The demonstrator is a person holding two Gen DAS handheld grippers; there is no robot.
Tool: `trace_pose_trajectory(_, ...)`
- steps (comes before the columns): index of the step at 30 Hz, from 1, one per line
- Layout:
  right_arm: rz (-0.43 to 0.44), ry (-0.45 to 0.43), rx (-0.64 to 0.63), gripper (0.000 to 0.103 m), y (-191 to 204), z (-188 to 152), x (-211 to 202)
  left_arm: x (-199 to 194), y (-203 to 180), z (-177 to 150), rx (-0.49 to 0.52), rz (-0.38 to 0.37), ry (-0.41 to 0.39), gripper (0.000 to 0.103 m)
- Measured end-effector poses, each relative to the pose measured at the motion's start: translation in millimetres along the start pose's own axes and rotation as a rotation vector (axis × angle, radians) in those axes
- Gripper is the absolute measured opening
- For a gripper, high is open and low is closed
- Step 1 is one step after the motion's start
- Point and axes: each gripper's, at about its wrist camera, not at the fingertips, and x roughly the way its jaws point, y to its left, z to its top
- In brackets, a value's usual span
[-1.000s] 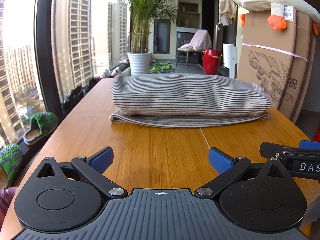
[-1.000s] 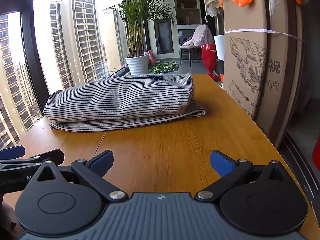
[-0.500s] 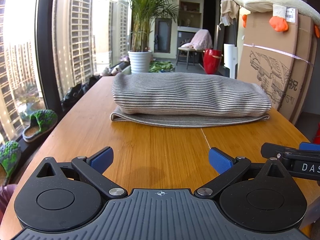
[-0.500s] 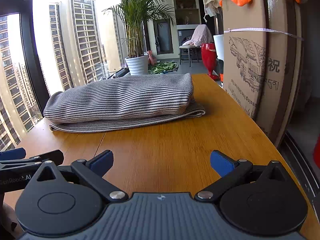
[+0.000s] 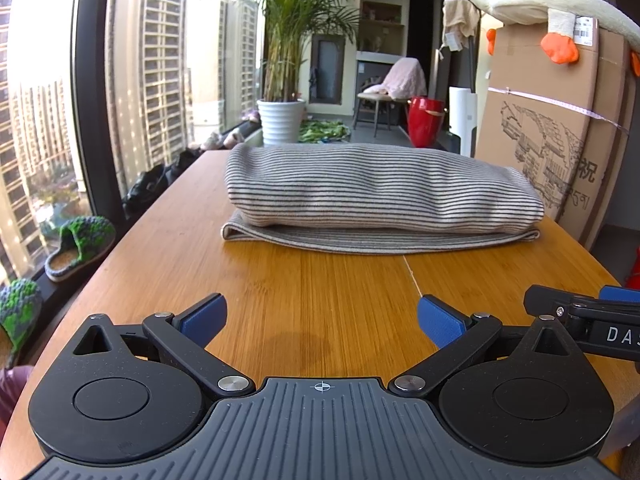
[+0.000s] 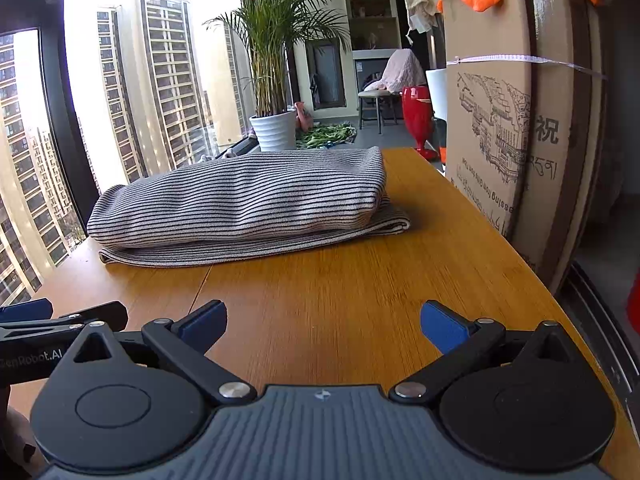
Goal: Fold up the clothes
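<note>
A grey striped garment (image 5: 376,196) lies folded in a thick bundle on the wooden table (image 5: 312,300), well ahead of both grippers. In the right wrist view the same garment (image 6: 248,204) sits left of centre. My left gripper (image 5: 320,318) hovers low over the near part of the table, open, with nothing between its blue pads. My right gripper (image 6: 322,322) is open and empty too, beside the left one. Each gripper's tip shows at the edge of the other's view.
A tall cardboard box (image 6: 520,120) with a plush duck (image 5: 552,8) on top stands along the table's right edge. A large window (image 5: 48,100) runs along the left. Green slippers (image 5: 80,246) lie on the sill. A potted palm (image 5: 282,120), red vase and chair stand beyond the table.
Almost nothing differs: both grippers stay open and the garment stays put. The left wrist view has drifted very slightly.
</note>
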Motion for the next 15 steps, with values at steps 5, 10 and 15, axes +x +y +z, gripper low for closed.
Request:
trace_pose_trajectory(5, 0.000, 0.000, -0.001, 0.103, -2, 0, 1, 0, 1, 0, -0.001, 0.001, -0.001, 0.103)
trace_pose_trajectory(10, -0.003, 0.007, -0.002, 0.103, -1, -1, 2, 0, 1, 0, -0.002, 0.006, -0.006, 0.103)
trace_pose_trajectory(15, 0.036, 0.127, -0.001, 0.103, -2, 6, 20, 1, 0, 2, 0.011, 0.013, -0.007, 0.103)
